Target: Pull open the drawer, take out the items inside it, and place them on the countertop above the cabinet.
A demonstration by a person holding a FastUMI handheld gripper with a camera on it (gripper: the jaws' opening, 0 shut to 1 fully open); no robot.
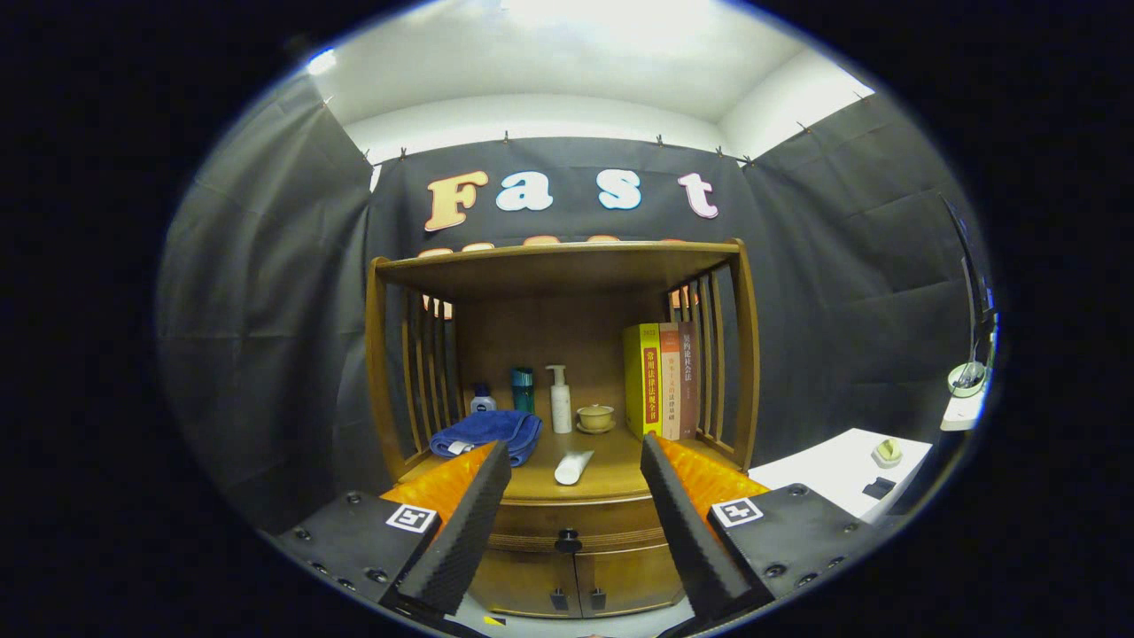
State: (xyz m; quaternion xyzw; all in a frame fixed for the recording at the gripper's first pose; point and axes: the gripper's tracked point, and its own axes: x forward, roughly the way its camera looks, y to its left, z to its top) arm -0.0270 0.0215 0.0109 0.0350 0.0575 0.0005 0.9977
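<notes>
The tongs point(576, 496) stand spread wide and empty, framing the closed wooden drawer point(571, 523) just under the counter point(611, 474), above two small cabinet doors. Its only purchase is the small dark round knob point(568, 539), hard and probably slick, so pinch it squarely; the drawer should slide stiffly and straight. A soft blue towel point(487, 431) and a smooth white tube point(573, 466) lie on the counter.

The gripper point(574, 461) hangs with its fingers spread wide, holding nothing, in front of a wooden cabinet point(567, 567). Between the fingers shows the closed wooden drawer point(576, 525) with its round dark knob point(568, 538). On the wooden countertop point(611, 474) beyond lie a folded blue towel point(486, 433), a white tube point(573, 466), a white pump bottle point(560, 400), a small lidded ceramic cup point(594, 417) and upright books point(660, 381).
</notes>
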